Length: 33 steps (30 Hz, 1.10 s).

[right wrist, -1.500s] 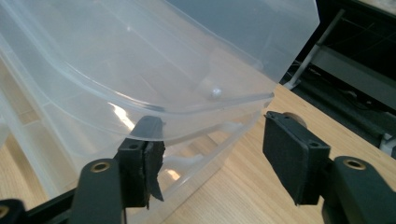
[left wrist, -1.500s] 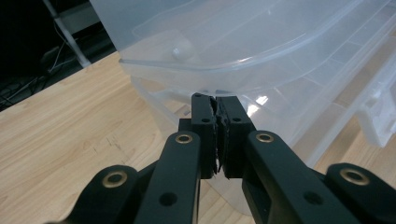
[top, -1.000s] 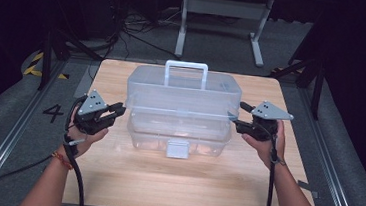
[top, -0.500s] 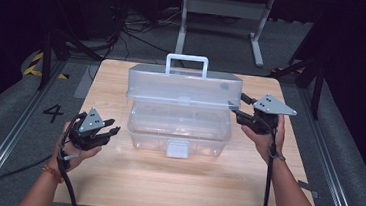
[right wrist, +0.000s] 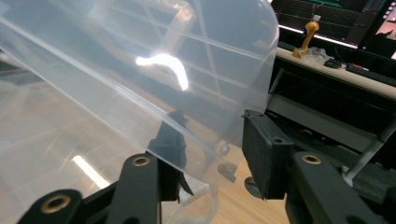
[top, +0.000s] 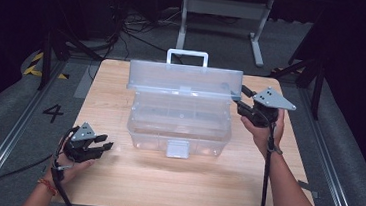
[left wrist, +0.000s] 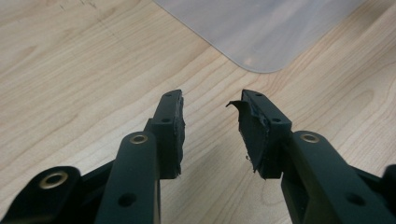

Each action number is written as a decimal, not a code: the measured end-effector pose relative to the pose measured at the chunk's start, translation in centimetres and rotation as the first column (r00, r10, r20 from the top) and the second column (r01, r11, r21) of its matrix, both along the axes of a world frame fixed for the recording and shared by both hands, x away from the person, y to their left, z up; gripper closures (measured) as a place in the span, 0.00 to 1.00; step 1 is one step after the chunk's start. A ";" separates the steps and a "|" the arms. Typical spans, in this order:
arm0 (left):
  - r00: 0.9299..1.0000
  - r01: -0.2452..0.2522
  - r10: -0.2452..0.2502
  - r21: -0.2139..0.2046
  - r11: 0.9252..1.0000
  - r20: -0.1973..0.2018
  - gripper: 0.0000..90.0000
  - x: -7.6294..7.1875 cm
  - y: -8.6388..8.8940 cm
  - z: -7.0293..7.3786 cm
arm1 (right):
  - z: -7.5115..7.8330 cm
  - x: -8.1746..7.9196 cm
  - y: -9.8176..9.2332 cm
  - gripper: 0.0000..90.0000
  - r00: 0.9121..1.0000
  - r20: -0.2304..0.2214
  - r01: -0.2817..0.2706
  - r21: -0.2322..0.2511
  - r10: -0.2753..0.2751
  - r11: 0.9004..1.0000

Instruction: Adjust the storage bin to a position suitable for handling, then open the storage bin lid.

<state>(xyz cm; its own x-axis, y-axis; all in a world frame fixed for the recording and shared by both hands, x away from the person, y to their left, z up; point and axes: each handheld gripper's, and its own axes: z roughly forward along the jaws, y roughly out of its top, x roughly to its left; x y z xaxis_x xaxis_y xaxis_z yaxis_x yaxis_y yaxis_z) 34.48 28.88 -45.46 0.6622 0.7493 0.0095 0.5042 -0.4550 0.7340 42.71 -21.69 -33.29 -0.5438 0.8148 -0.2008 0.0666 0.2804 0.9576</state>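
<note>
Box: a clear plastic storage box (top: 179, 123) is seen at the middle of the wooden table (top: 114, 177), slightly toward the far edge; a white latch (top: 177, 148) is fixed at the middle of its near wall; nothing can be made out inside it.
Lid: the clear lid (top: 185, 78) is raised and tilted back, hinged along the far side; a white handle (top: 187, 57) stands on top of it; in the right gripper view the lid's rounded corner (right wrist: 219, 112) is seen between the jaws.
Right gripper: the right gripper (top: 241, 100) is held at the lid's right end, toward the right edge of the table; its jaws are set on either side of the lid's edge, one seen through the plastic; whether the lid is pinched cannot be told.
Left gripper: the left gripper (top: 99, 146) is held low near the near left corner of the table, apart from the box; its jaws are spread with bare wood between them (left wrist: 210, 126); a rounded corner of the box (left wrist: 261, 32) is seen ahead.
Change: the lid has been lifted higher than half a second ago; the left gripper has been drawn back toward the near edge.
</note>
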 end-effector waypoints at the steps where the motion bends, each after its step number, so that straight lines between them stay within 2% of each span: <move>1: 1.000 0.000 0.000 0.000 1.000 0.000 0.65 0.0 0.0 0.0 | 0.0 0.0 0.0 0.68 1.000 0.000 0.000 0.000 0.000 1.000; 3: 1.000 -0.012 0.011 -0.015 1.000 -0.008 0.64 0.1 0.2 -0.1 | -0.2 0.4 0.1 0.74 1.000 -0.003 0.027 0.049 -0.026 0.998; 5: 1.000 -0.007 0.007 -0.012 1.000 -0.016 0.64 0.2 0.2 -0.3 | -0.2 0.6 0.2 0.77 0.999 0.005 0.049 0.060 -0.049 0.997; 9: 1.000 0.001 -0.001 0.001 1.000 -0.030 0.64 0.2 0.1 -0.7 | 0.0 1.0 0.4 0.79 0.997 0.017 0.075 0.056 -0.076 0.996; 10: 1.000 0.006 -0.006 0.011 1.000 -0.023 0.63 0.2 0.1 -0.7 | 0.1 1.0 0.5 0.80 0.996 0.022 0.082 0.049 -0.083 0.995; 12: 0.999 0.000 0.000 -0.006 1.000 -0.043 0.62 0.2 0.0 -0.9 | 0.1 1.1 0.7 0.81 0.995 0.026 0.099 0.045 -0.100 0.994; 13: 0.999 0.000 0.000 0.000 1.000 -0.047 0.62 0.3 0.0 -0.9 | 0.1 1.1 0.7 0.82 0.994 0.030 0.104 0.043 -0.106 0.994; 14: 0.999 0.000 0.000 -0.001 1.000 -0.039 0.61 0.4 0.0 -1.0 | 0.0 1.1 0.8 0.82 0.993 0.032 0.112 0.050 -0.114 0.992; 15: 0.998 -0.008 0.008 -0.010 1.000 -0.061 0.61 0.3 -0.1 -1.2 | 0.0 1.2 0.9 0.83 0.992 0.030 0.119 0.059 -0.121 0.991; 16: 0.998 -0.004 0.004 0.000 1.000 -0.057 0.60 0.4 -0.2 -1.3 | 0.0 1.2 0.9 0.83 0.992 0.030 0.124 0.064 -0.126 0.990; 17: 0.998 0.003 -0.003 0.000 1.000 -0.070 0.59 0.4 -0.2 -1.4 | 0.1 1.3 1.0 0.83 0.991 0.028 0.128 0.066 -0.131 0.990; 22: 0.997 -0.003 0.002 -0.009 1.000 -0.077 0.56 0.4 -0.3 -1.7 | 0.2 1.7 0.9 0.83 0.992 0.023 0.125 0.083 -0.127 0.989; 24: 0.998 0.005 -0.004 0.007 1.000 -0.069 0.55 0.4 -0.2 -1.8 | 0.3 1.8 0.8 0.83 0.992 0.019 0.120 0.086 -0.122 0.989; 29: 0.997 0.001 -0.002 -0.002 1.000 -0.080 0.51 0.5 -0.2 -2.1 | 0.5 2.1 0.8 0.83 0.993 0.018 0.115 0.072 -0.116 0.991; 30: 0.998 0.007 -0.007 0.012 1.000 -0.067 0.50 0.6 -0.1 -2.1 | 0.5 2.2 0.8 0.83 0.993 0.016 0.114 0.070 -0.115 0.991; 32: 0.996 0.008 -0.009 -0.012 1.000 -0.084 0.47 0.5 -0.2 -2.3 | 0.6 2.3 0.7 0.83 0.994 0.012 0.112 0.071 -0.113 0.991; 33: 0.997 0.001 -0.001 -0.009 1.000 -0.082 0.45 0.4 -0.2 -2.3 | 0.7 2.3 0.7 0.83 0.994 0.008 0.111 0.067 -0.112 0.992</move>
<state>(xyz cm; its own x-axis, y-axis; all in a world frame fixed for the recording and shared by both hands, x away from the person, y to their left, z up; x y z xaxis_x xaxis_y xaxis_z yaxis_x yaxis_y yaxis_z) 34.85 28.65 -47.73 0.6612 0.7485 -0.0513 0.5625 -0.4493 0.6941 45.06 -20.98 -32.57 -0.4465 0.8820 -0.1504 0.0824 0.2080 0.9747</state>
